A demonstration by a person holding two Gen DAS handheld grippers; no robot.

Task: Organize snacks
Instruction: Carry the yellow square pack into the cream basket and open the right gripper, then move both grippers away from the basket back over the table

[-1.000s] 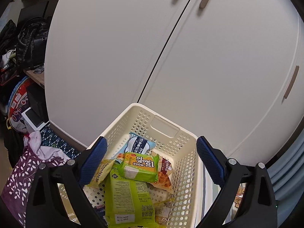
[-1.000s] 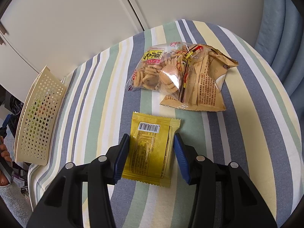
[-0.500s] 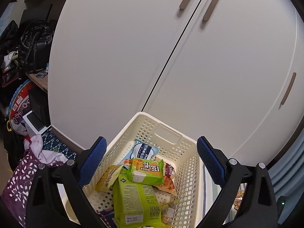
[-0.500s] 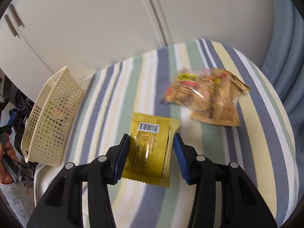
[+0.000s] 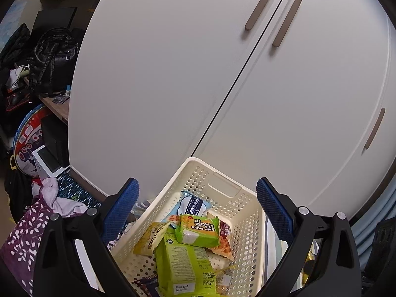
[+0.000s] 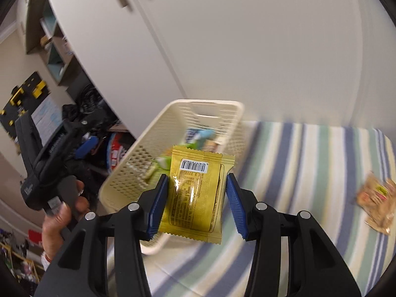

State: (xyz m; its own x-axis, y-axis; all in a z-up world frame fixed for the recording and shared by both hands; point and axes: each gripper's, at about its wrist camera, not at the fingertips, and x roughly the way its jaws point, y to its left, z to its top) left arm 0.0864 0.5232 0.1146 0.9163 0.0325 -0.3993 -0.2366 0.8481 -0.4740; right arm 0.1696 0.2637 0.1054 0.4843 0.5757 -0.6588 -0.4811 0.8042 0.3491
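My right gripper (image 6: 196,185) is shut on a yellow snack packet (image 6: 198,193) with a barcode, held in the air just in front of a cream perforated basket (image 6: 148,158). In the left wrist view the same basket (image 5: 250,225) holds several snack packs, among them a green pack (image 5: 198,230) and a light blue one (image 5: 193,204). My left gripper (image 5: 198,210) is open, fingers spread wide above the basket with nothing between them. A tan bag of biscuits (image 6: 377,195) lies on the striped cloth at the far right.
White cupboard doors (image 5: 222,86) rise right behind the basket. The striped surface (image 6: 309,173) stretches to the right. A hand (image 6: 61,217) holds the left gripper's handle at the left. Bags and clutter (image 5: 49,57) fill the left side.
My right gripper lifted the yellow packet off the striped cloth and swung left toward the basket. The left wrist view tilted up a little; the basket's contents are unmoved.
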